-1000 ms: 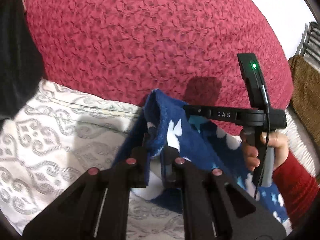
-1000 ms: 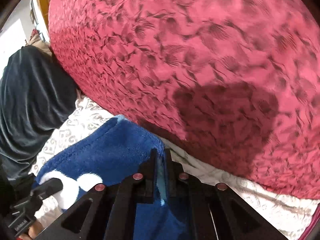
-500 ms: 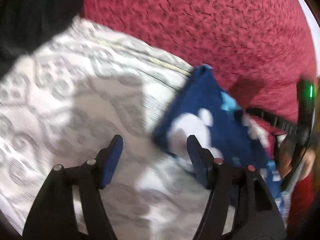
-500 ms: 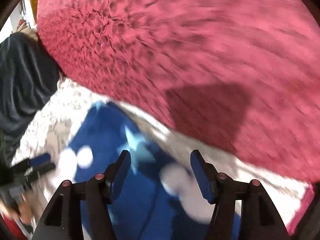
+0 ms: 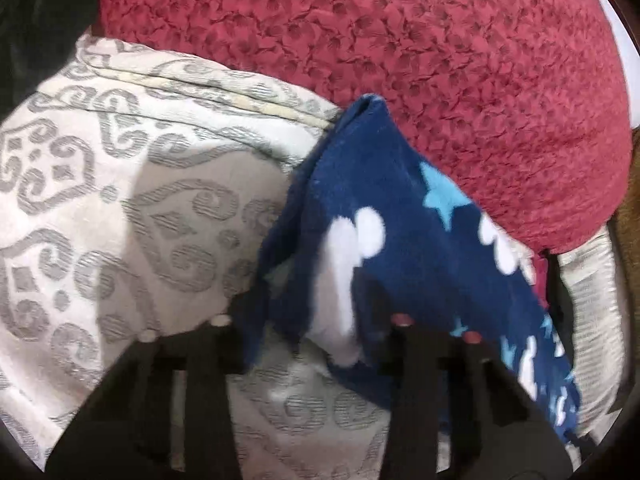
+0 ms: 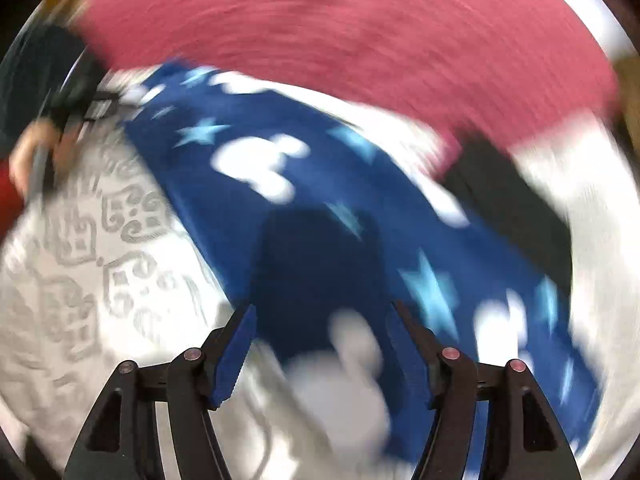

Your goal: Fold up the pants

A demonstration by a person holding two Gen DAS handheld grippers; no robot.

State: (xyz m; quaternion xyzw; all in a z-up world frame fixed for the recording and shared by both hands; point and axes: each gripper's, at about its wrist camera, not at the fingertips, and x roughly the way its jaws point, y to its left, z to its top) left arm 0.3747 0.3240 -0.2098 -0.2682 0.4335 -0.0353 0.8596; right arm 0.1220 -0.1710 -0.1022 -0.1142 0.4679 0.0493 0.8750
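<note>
the left gripper (image 5: 316, 320) is closing around an edge of the dark-blue fleece pants with white and light-blue shapes (image 5: 384, 216) at frame centre to re-grip, while the right gripper (image 6: 320, 344) hangs spread above them.

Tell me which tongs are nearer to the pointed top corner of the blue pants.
Left. The left tongs straddle the blue pants just below that corner, their jaws just closing. The right tongs, open, hover over the far end of the pants.

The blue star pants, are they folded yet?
Partly. The blue star pants lie doubled in a long strip on the patterned bedspread. The left claw has been closing over their edge; the right claw, just opened, holds nothing. Another fold looks left.
</note>
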